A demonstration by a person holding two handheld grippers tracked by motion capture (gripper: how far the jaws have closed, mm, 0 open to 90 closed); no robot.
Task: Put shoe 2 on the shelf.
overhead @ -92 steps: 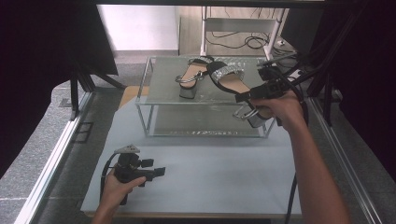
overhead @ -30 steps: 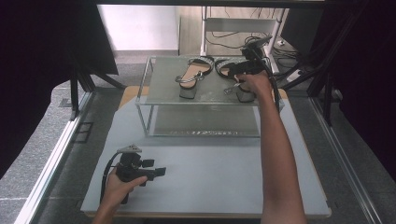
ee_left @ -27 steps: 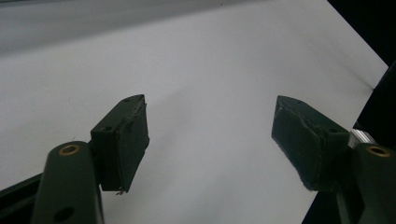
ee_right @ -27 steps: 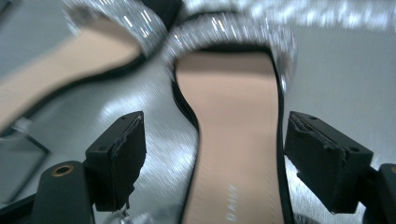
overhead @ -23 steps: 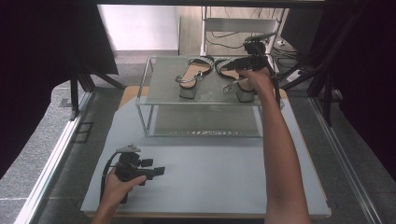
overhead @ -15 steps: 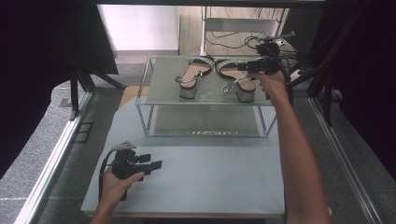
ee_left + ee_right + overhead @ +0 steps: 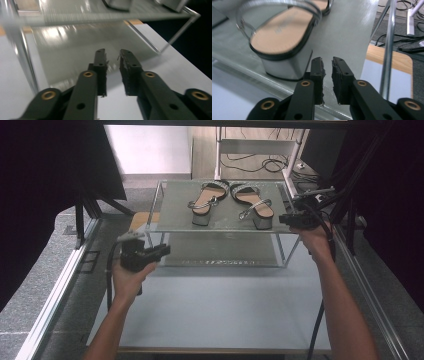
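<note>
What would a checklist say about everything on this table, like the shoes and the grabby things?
Surface: pale table, bare in front; a glass-topped shelf rack stands at its back.
Job's things: two heeled sandals side by side on the top shelf, left sandal and right sandal, heels toward the person.
Clutter: nothing seen.
Grippers: left hand-held gripper raised before the rack's lower level, jaws a narrow gap apart, empty. Right hand-held gripper at the top shelf's right edge beside the right sandal's heel, jaws a narrow gap apart, empty.
Cables: one trails from each gripper; more on the floor behind.
Surroundings: dark curtains on both sides.
</note>
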